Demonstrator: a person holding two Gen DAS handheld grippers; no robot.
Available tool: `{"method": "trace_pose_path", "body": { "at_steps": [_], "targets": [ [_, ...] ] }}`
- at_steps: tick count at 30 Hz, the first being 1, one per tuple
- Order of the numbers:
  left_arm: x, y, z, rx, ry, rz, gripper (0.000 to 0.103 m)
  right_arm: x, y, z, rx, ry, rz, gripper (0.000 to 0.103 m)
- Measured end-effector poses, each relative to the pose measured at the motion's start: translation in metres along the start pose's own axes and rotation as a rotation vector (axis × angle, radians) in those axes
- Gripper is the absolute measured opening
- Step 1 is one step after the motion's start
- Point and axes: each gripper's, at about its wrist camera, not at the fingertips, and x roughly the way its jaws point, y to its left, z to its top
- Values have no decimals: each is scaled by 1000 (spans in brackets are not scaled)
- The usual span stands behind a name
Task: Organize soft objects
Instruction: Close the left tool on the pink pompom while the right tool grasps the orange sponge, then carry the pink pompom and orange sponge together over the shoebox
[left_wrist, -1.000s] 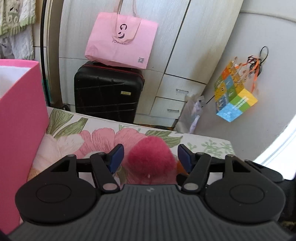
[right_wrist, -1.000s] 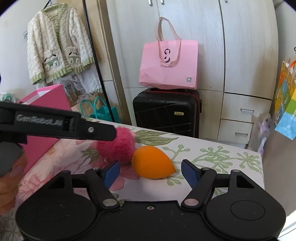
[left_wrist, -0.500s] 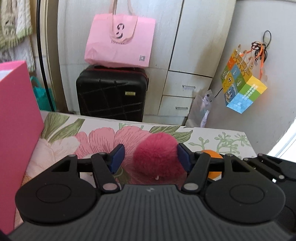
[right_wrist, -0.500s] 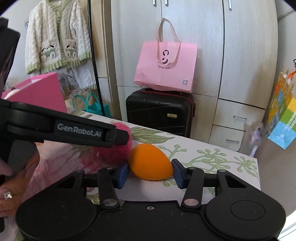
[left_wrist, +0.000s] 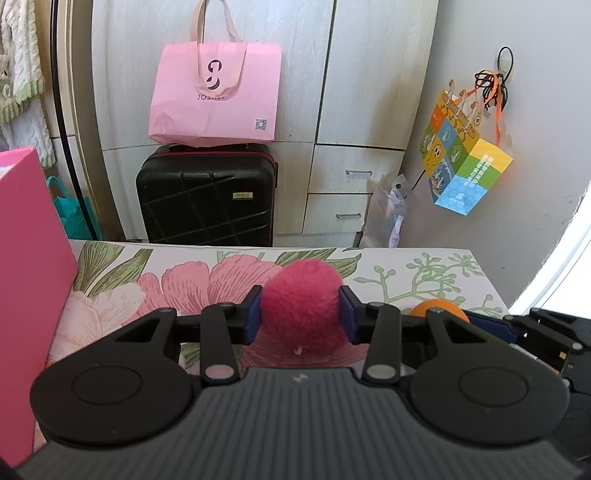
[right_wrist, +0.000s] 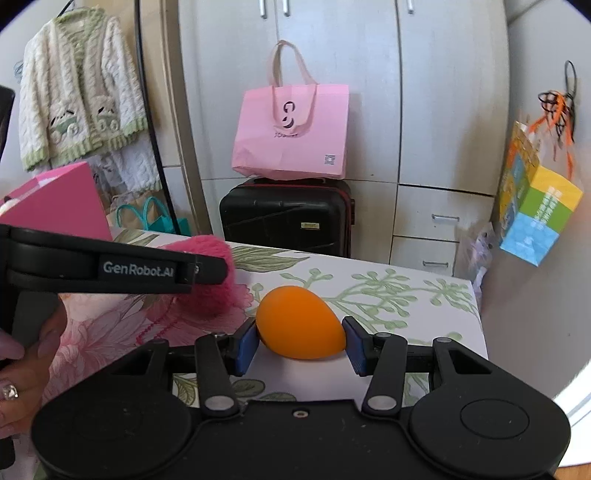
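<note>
A fluffy pink pompom (left_wrist: 301, 299) rests on the floral tablecloth (left_wrist: 424, 269). It sits between the blue pads of my left gripper (left_wrist: 301, 315), whose jaws are closing and press into its fur on both sides. From the right wrist view the same pompom (right_wrist: 216, 295) is half hidden behind the left gripper's black finger (right_wrist: 147, 267). An orange egg-shaped sponge (right_wrist: 299, 326) lies to its right, with my right gripper (right_wrist: 300, 345) shut on it, pads against both flanks. In the left wrist view only the top of the orange sponge (left_wrist: 439, 308) shows.
A tall pink box (left_wrist: 26, 277) stands at the table's left side. Behind the table are a black suitcase (left_wrist: 207, 199) with a pink bag (left_wrist: 216, 99) on top, and wardrobe drawers. A colourful bag (left_wrist: 465, 162) hangs on the right wall. A person's hand (right_wrist: 22, 369) holds the left gripper.
Both pairs of jaws have closed in: the right onto the orange sponge first, then the left onto the pink pompom. The left gripper has rolled level, and the right view has edged nearer the sponge.
</note>
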Motion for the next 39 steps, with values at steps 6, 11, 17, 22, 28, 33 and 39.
{"method": "trace_pose_path", "body": {
  "at_steps": [6,11,17,22,28,33,39],
  "targets": [
    [-10,1,1,-4,1,-33,37,-8,2,-6,19,7,1,54],
    [-9,1,-2,1,9,-22,44,-16,6,-9,23,-2,1,54],
    [2,0,-5,6,43,1,61,-19,7,-7,27,-7,2,54],
    [13,1,-7,-34,59,32,62,-17,5,-7,26,-1,1,54],
    [14,-1,-10,7,40,74,47,-13,4,-10,32,11,6,54],
    [6,-2,-10,9,47,46,45,-14,3,-10,43,8,4,54],
    [-23,3,-21,-19,55,20,45,-23,5,-13,101,50,-43,54]
  ]
}}
